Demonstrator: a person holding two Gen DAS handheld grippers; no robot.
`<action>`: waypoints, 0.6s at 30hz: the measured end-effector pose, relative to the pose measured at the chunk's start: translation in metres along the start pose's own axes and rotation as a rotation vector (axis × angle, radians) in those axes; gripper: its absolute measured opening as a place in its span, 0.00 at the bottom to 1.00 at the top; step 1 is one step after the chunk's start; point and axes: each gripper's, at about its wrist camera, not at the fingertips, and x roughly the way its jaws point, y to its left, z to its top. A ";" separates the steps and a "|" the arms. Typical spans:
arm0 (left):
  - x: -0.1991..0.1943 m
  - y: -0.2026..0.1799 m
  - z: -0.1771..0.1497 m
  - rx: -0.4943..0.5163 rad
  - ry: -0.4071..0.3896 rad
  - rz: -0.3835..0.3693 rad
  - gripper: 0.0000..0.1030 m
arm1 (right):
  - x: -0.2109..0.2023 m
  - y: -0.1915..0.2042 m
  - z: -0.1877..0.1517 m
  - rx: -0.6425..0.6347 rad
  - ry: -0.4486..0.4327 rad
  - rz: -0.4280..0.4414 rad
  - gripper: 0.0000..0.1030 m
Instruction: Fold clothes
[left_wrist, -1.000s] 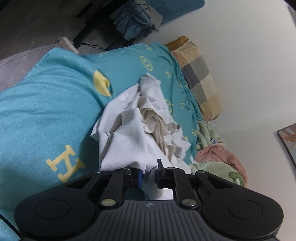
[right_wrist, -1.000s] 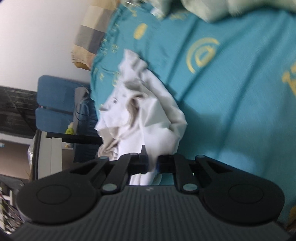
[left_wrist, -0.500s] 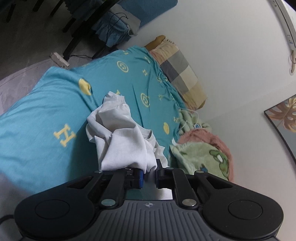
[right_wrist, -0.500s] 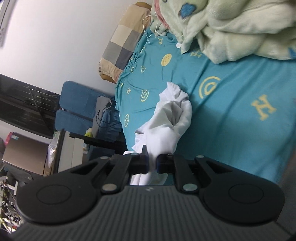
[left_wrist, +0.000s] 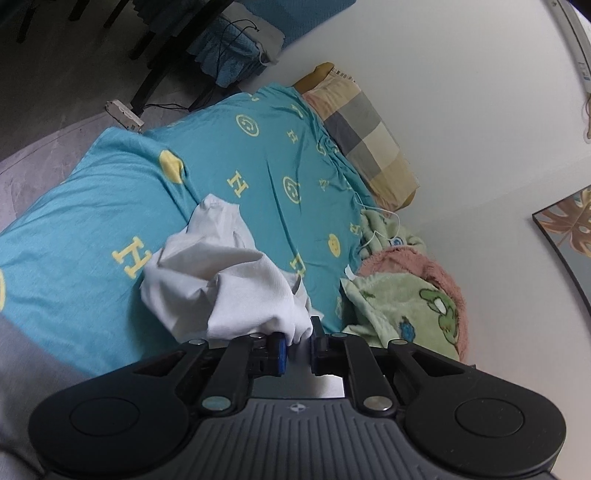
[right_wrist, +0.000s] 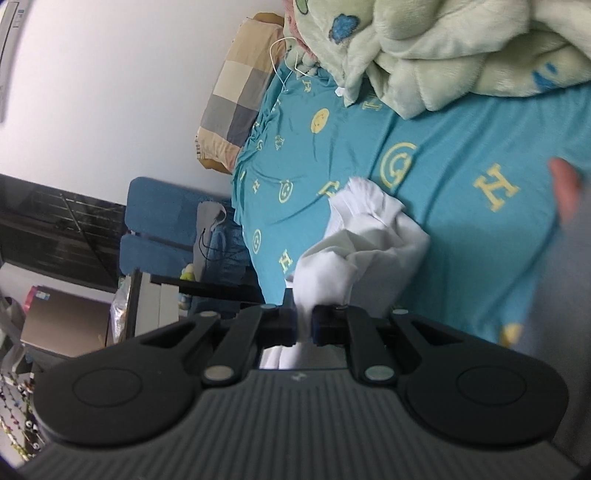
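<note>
A crumpled white garment (left_wrist: 225, 280) hangs above a teal bed sheet (left_wrist: 258, 166) with yellow letters and smileys. My left gripper (left_wrist: 297, 341) is shut on one edge of the garment, the cloth bunched between its jaws. My right gripper (right_wrist: 303, 325) is shut on another edge of the same white garment (right_wrist: 365, 236), which droops toward the sheet (right_wrist: 461, 147) ahead of it. The rest of the garment hangs in loose folds, and its shape is hidden.
A checked pillow (left_wrist: 365, 125) lies at the head of the bed against the white wall. A green and pink fleece blanket (left_wrist: 413, 295) is heaped on the bed's far side, and shows in the right wrist view (right_wrist: 443, 48). A blue chair (right_wrist: 162, 229) and dark desk stand beside the bed.
Both grippers have risen and pulled back, lifting the white garment off the sheet. More of the bed, pillow and blanket has come into view. The grips are unchanged.
</note>
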 end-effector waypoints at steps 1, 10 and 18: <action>0.010 -0.003 0.007 0.001 -0.003 0.005 0.12 | 0.009 0.003 0.005 0.003 -0.002 -0.002 0.10; 0.123 -0.011 0.071 0.101 -0.013 0.082 0.14 | 0.114 0.013 0.052 0.000 0.031 -0.087 0.12; 0.218 0.034 0.102 0.147 0.042 0.108 0.15 | 0.196 -0.009 0.069 -0.104 0.103 -0.152 0.12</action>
